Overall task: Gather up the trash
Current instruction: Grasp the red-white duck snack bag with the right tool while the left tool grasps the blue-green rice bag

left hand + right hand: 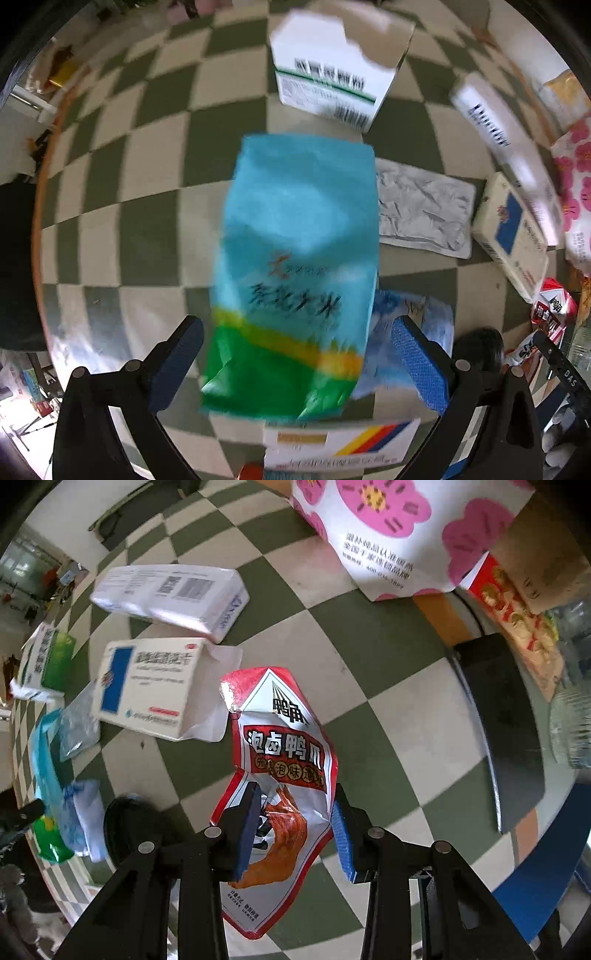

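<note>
In the left wrist view a blue and green rice bag (295, 266) lies blurred on the checkered cloth, between the wide-open fingers of my left gripper (299, 365), not pinched. A pale blue plastic wrapper (410, 332) lies under its right side. In the right wrist view a red and white duck-claw snack packet (284, 760) sits between the blue pads of my right gripper (295, 830); the pads stand a little off its crumpled edges. The packet also shows in the left wrist view (552, 306).
White medicine boxes (332, 70) (144, 686) (173, 594), a silver foil pouch (421, 210) and a striped box (340, 443) lie on the cloth. A pink-flowered carton (388, 528), a black flat box (506, 731) and a clear bottle (569, 734) stand to the right.
</note>
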A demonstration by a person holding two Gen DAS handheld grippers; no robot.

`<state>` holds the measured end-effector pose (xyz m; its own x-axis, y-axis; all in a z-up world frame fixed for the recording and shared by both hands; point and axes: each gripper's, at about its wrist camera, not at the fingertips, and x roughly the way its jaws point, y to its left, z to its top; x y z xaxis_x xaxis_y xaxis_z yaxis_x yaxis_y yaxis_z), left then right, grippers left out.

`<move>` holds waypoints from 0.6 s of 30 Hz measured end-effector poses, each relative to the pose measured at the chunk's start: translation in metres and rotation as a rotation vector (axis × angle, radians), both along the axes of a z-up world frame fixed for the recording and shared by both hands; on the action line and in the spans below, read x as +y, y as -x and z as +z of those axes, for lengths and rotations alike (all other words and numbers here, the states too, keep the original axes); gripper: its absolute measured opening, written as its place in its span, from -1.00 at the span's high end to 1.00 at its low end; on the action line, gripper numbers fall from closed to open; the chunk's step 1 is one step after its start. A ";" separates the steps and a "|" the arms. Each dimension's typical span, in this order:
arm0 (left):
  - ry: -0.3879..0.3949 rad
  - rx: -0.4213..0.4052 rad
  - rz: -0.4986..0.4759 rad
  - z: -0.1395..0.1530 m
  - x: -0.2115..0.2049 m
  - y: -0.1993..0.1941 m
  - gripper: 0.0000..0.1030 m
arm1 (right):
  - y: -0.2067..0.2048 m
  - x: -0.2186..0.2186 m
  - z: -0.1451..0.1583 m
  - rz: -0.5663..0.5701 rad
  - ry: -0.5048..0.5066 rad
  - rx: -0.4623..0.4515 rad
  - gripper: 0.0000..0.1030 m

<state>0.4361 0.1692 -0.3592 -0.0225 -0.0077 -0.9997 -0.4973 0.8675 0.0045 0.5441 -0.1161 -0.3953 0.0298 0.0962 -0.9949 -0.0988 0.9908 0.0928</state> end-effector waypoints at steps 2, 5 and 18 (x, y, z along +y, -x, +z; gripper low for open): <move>0.023 0.029 0.008 -0.016 0.003 -0.007 -0.99 | -0.007 -0.001 -0.002 -0.006 -0.008 0.015 0.16; 0.034 0.027 0.038 -0.024 0.008 -0.008 -0.86 | -0.016 0.006 -0.002 0.000 -0.003 0.027 0.11; -0.061 -0.076 0.032 0.022 -0.010 0.014 -0.53 | -0.016 -0.012 0.023 0.011 -0.060 -0.024 0.35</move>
